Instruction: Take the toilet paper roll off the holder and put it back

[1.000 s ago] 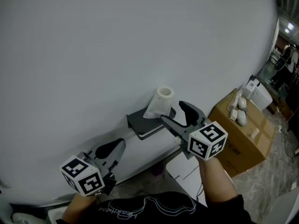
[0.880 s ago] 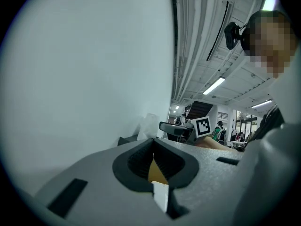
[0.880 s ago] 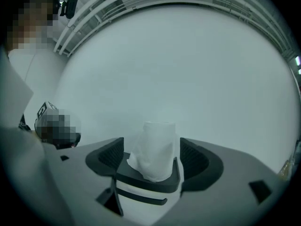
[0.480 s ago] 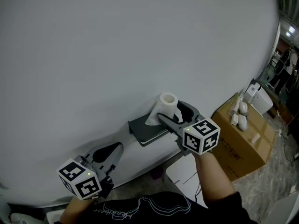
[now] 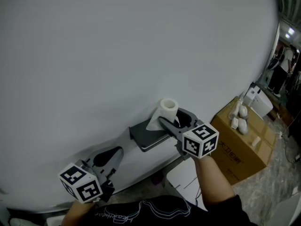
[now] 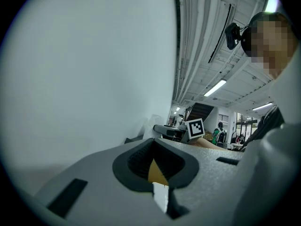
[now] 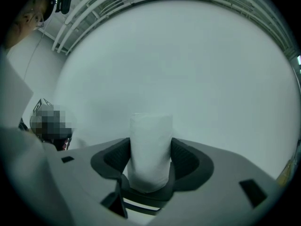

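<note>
Pale wall (image 5: 117,41) fills most of the head view, with a dark holder (image 5: 143,134) fixed low on it. The roll (image 5: 168,108) stands upright on the holder, a loose sheet hanging down its left side.

The right gripper (image 5: 175,117) reaches in around the roll and its jaws are closing. In the right gripper view the roll (image 7: 150,149) sits between the pads (image 7: 186,159), which appear to touch both of its sides, though I cannot be sure how firmly they press. The left gripper (image 5: 113,153) hangs low and well apart from the holder, its jaws brought together on nothing.

I judge this to be the first step, securing the roll before lifting it off. The next move calls for a firm but gentle squeeze, since the paper is soft. Then comes a straight lift up clear of the holder, without snagging the loose sheet.
</note>
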`<state>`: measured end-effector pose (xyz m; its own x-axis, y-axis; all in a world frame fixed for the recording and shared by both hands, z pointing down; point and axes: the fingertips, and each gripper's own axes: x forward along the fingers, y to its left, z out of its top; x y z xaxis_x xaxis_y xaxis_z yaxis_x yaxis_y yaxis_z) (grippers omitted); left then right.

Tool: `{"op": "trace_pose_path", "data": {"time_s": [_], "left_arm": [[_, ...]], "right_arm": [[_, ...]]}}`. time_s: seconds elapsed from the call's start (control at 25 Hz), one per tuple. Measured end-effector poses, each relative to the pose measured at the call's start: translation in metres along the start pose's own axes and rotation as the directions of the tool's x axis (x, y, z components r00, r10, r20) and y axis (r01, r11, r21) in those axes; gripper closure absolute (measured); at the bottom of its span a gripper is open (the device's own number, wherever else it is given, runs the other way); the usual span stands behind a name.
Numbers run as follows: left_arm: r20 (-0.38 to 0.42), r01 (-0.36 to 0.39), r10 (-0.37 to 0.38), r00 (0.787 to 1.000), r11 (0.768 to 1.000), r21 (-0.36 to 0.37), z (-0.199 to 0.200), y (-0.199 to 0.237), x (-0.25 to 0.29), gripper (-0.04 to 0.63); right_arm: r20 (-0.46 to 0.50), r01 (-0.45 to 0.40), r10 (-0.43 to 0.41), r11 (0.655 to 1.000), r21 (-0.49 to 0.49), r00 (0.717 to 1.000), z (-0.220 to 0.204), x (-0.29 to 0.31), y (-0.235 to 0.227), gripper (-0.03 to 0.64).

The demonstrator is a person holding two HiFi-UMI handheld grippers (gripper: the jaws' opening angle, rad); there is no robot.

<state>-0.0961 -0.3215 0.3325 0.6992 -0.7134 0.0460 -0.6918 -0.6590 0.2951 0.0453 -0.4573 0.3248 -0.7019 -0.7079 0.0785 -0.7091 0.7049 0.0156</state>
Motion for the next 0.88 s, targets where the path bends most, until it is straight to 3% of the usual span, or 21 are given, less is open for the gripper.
{"op": "trace_pose_path", "data": {"time_s": [0.52, 0.88], "left_arm": [[0.015, -0.003, 0.003, 1.000, 1.000, -0.009, -0.002, 0.001, -0.005, 0.589], [0.033, -0.016, 0.017, 0.999, 1.000, -0.017, 0.001, -0.009, -0.022, 0.589]], "right_arm": [[0.011, -0.004, 0.004, 1.000, -0.008, 1.000, 0.003, -0.003, 0.002, 0.350], [0.081, -0.004, 0.004, 1.000, -0.007, 0.997, 0.036, -0.024, 0.017, 0.350]]}}
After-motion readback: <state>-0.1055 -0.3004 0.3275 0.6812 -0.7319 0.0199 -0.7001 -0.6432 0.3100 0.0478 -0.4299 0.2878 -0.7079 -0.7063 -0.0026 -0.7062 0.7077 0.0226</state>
